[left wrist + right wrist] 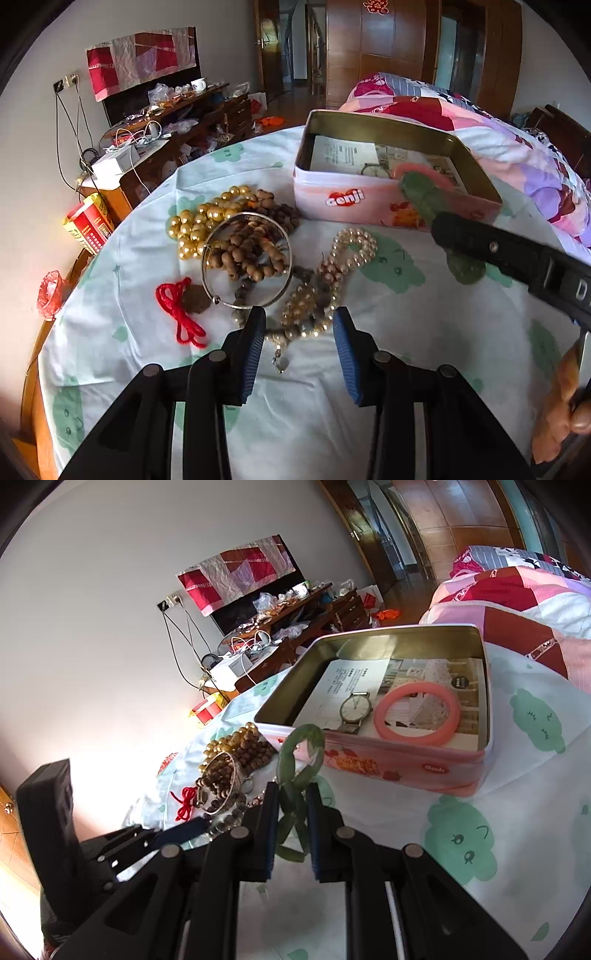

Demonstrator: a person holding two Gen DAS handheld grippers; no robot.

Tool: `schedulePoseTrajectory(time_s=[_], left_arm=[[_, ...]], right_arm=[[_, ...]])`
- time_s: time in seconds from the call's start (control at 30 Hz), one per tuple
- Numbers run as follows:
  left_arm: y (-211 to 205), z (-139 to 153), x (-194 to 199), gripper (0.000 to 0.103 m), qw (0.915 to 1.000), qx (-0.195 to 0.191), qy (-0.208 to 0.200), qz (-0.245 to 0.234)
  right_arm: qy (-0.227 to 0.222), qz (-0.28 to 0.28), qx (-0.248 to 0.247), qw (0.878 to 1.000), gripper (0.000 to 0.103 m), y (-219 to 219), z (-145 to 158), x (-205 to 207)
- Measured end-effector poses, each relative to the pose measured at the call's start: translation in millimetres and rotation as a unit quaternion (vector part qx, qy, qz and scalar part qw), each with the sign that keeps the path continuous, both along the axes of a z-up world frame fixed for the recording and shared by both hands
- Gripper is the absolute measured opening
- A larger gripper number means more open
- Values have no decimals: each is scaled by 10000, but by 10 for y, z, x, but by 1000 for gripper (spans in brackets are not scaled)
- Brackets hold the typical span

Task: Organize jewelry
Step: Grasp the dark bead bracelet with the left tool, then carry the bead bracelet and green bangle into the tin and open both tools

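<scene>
Green jade-like stone bangle (pixel 301 760) is pinched by its lower rim in the right gripper (pixel 291 812), whose jaws stand narrow and clamped on it; the ring rises upright past the fingertips, just short of the near wall of the open pink rectangular metal tin (pixel 369 764). Risk, as judged: the grip bears on a thin, smooth, hard curve, so the bangle could pivot or slip out and strike the tin's rim, or clip that rim if carried across too low. Inside the tin lie a pink ring bangle (pixel 417 716) and a round-faced wristwatch (pixel 354 709), which a dropped bangle could hit. Left gripper (pixel 299 332) hovers partly open over the pearl bead strands (pixel 332 273) on the cloth-covered counter (pixel 406 350); nothing is pressed between its pads, and closing there could snag several tangled strands together.
</scene>
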State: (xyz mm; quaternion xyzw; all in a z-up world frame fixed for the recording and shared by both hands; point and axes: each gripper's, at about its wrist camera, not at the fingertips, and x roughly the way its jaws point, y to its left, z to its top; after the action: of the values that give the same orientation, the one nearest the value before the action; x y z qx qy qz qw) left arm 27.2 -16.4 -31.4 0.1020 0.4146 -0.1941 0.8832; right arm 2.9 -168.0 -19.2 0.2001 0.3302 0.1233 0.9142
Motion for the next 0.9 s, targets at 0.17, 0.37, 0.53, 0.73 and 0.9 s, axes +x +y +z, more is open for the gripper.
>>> schedulePoseTrajectory(time_s=[0.17, 0.37, 0.53, 0.73, 0.9], left_arm=[[159, 16, 36, 7, 9989, -452, 114, 108], [383, 168, -80, 7, 9922, -1218, -146, 224], [483, 230, -289, 7, 9864, -1619, -252, 130], [536, 505, -450, 7, 9768, -2044, -598, -213], [487, 659, -427, 7, 9736, -2126, -793, -254]], right_arm=[[-28, -10, -121, 9999, 17, 14, -1, -16], [-164, -78, -267, 9995, 17, 35, 34, -46], [-246, -157, -182, 9994, 18, -20, 59, -46], [-297, -249, -141, 9991, 18, -49, 72, -49], [-432, -355, -176, 9983, 18, -46, 113, -93]])
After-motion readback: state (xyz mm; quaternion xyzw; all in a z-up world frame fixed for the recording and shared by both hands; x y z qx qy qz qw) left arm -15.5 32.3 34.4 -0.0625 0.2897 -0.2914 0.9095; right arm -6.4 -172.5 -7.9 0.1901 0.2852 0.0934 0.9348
